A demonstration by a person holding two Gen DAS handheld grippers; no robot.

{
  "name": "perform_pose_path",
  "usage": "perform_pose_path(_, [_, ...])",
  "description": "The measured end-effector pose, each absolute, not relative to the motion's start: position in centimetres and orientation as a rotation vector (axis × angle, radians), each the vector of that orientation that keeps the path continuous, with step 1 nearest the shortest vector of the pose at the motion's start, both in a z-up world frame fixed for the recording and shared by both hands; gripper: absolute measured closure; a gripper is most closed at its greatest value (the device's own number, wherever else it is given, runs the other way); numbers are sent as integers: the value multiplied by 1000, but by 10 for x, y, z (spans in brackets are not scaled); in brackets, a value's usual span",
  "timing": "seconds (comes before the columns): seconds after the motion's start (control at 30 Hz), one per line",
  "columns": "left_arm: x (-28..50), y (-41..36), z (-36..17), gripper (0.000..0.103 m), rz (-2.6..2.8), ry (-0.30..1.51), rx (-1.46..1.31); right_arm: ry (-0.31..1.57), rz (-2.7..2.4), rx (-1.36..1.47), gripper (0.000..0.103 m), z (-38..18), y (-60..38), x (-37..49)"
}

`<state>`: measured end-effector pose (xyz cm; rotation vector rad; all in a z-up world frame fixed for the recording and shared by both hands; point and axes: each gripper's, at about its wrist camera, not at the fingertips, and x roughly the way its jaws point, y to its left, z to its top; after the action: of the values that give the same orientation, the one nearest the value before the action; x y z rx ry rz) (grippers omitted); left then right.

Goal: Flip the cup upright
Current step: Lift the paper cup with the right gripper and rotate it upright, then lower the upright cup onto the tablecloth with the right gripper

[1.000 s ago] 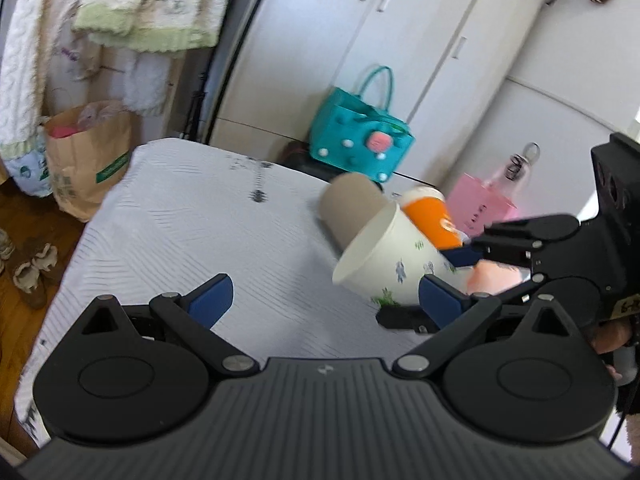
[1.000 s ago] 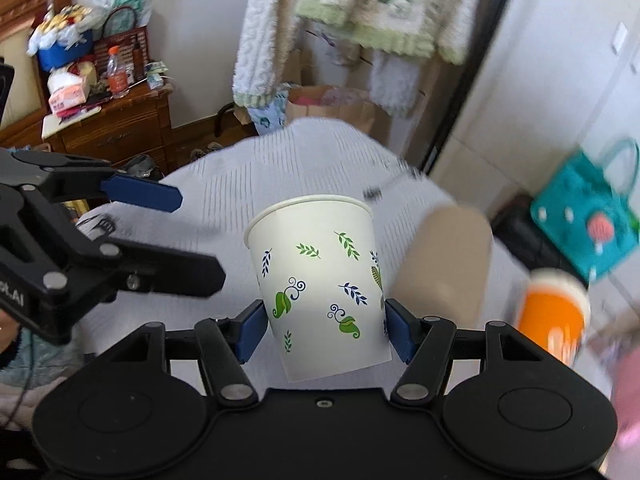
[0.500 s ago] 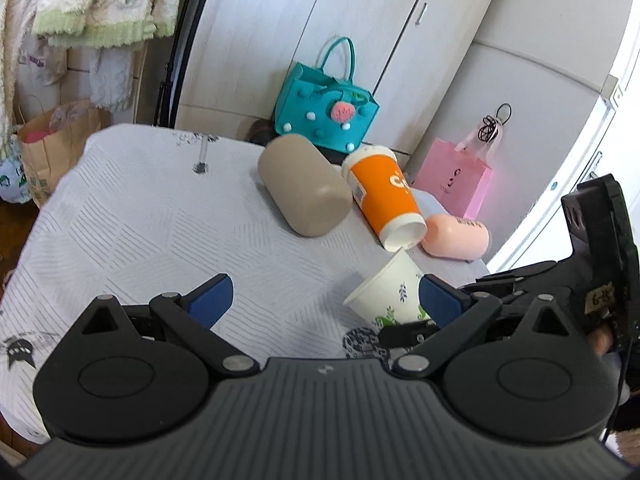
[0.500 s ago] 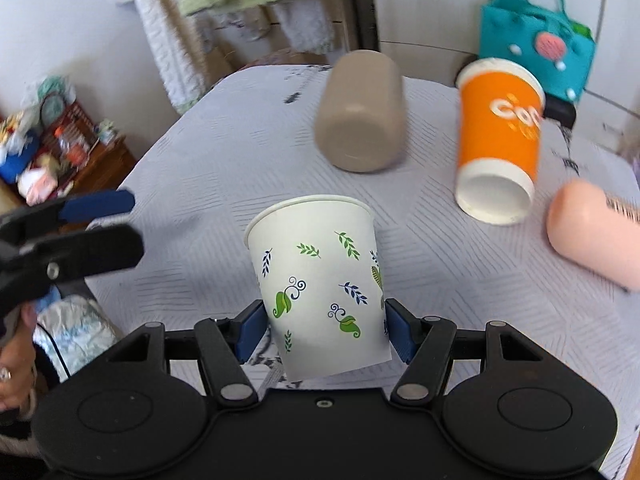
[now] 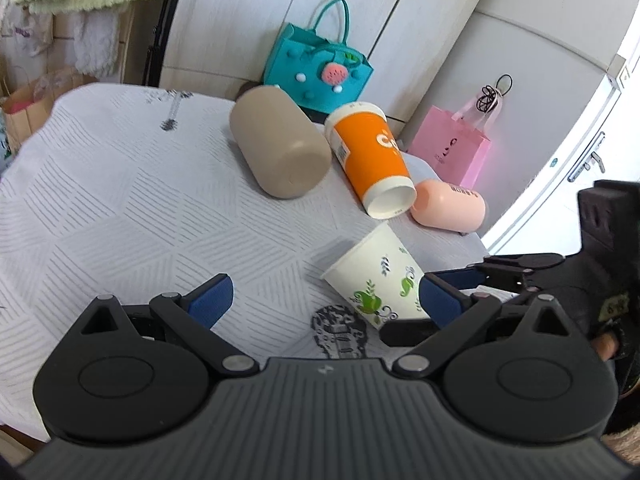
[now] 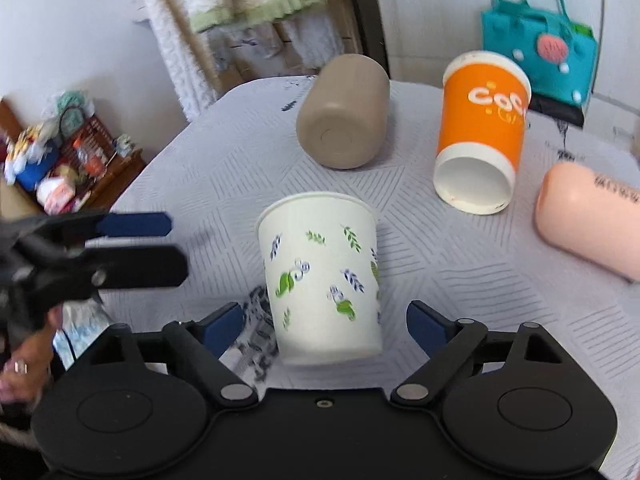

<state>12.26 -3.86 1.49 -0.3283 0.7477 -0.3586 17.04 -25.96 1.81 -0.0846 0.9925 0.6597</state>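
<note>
Left wrist view: the leaf-print paper cup stands rim-up on the table, in front of the toppled orange cup; the left gripper hangs spread and empty.

Right wrist view: the right gripper brackets the cup, pads clear of its walls, apparently letting go.

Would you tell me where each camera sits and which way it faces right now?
Left wrist: rides the left gripper, facing across the table; its own open fingers show, and the right gripper enters from the right.
Right wrist: rides the right gripper, looking at the leaf cup standing between its open fingers; the left gripper enters from the left.
Shared: leaf cup, tan cup, orange cup, pink cup.
</note>
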Motion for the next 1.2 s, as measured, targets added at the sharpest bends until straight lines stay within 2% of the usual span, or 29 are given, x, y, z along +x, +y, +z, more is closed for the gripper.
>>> perform_pose_path(0.17, [141,-47,3,3,-472,837,-448,975,720,-91,10,23,-277,166])
perform_pose_path(0.5, [159,-72,-8,3,-459,894,-463,924,868,-120,10,26,-286,168])
perform_pose_path(0.57, [159,-77,-11,5,-452,895,-450,920,875,-122,10,25,-284,171])
perform_pose_path(0.67, [161,-77,-16,14,-465,910,-476,920,884,-124,10,22,-280,178])
perform_pose_path(0.73, [163,-77,-20,24,-482,914,-505,919,889,-137,10,21,-277,180])
perform_pose_path(0.83, [162,-75,-24,30,-484,897,-514,919,897,-150,10,21,-273,182])
perform_pose_path(1.2, [146,-74,-17,38,-509,771,-419,876,884,-237,28,24,-264,172])
